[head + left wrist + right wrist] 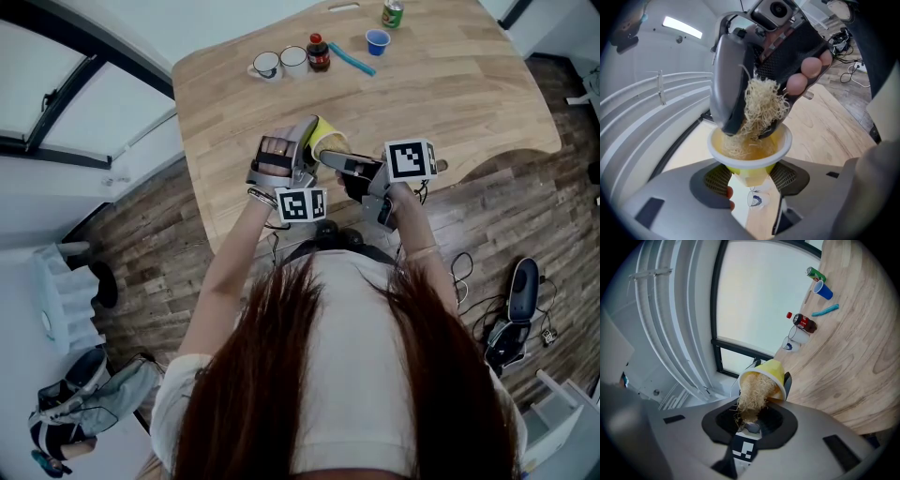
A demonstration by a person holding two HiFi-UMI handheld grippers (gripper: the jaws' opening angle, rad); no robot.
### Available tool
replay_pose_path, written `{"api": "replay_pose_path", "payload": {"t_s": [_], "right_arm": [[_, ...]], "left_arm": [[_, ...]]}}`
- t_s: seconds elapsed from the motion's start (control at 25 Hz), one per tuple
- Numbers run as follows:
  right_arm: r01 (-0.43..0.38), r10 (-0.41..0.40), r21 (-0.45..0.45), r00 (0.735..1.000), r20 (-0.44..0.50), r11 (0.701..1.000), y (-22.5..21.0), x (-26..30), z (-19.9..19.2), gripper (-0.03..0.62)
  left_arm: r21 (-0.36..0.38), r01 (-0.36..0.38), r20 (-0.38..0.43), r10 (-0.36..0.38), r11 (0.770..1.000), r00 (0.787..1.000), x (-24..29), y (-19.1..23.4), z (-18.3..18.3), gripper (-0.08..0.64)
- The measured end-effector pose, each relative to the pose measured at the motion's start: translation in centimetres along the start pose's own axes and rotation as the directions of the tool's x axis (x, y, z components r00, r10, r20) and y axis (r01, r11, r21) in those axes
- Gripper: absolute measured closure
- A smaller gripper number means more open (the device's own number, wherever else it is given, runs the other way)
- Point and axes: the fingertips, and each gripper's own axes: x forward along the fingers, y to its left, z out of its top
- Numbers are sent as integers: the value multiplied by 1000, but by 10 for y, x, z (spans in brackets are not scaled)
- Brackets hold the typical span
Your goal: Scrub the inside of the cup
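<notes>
Cup (776, 145): we judge it light, thin, crushable; our left gripper (750, 178) clamps its base, right gripper (751, 420) pinches the soft scrubber (752, 394) inside.

Cup (749, 169) floor hidden (under scrubber (760, 107))

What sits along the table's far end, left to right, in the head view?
White mug → second white mug → dark soda bottle → teal stick → blue cup → green can.

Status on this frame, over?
Left tool shut on yellow cup. Right tool shut on fibre scrubber, scrubber pushed into cup mouth. Nothing blocking.
</notes>
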Motion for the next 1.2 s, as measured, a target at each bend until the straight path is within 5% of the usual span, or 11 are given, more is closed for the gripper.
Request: {"api": "replay_pose_path", "payload": {"t_s": [0.36,0.68,0.96,1.2], "right_arm": [[65,-68,-81,997,-27,995,-2,-1,-4,511],[119,-129,-189,991,-42,975,-4,-4,-6,511],[137,-152,-269,988,-38,953,0,-7,-4,511],[137,-155,-329,988,-28,934,3,-9,-2,511]], "left_arm": [[-45,29,-39,-31,999,999,3,0,-10,304],[-180,104,-75,-119,978,990,6,-4,-17,304],[-355,170,-89,-214,919,973,5,-3,-18,304],[-513,230,-70,-308,827,949,4,-8,-20,304]]}}
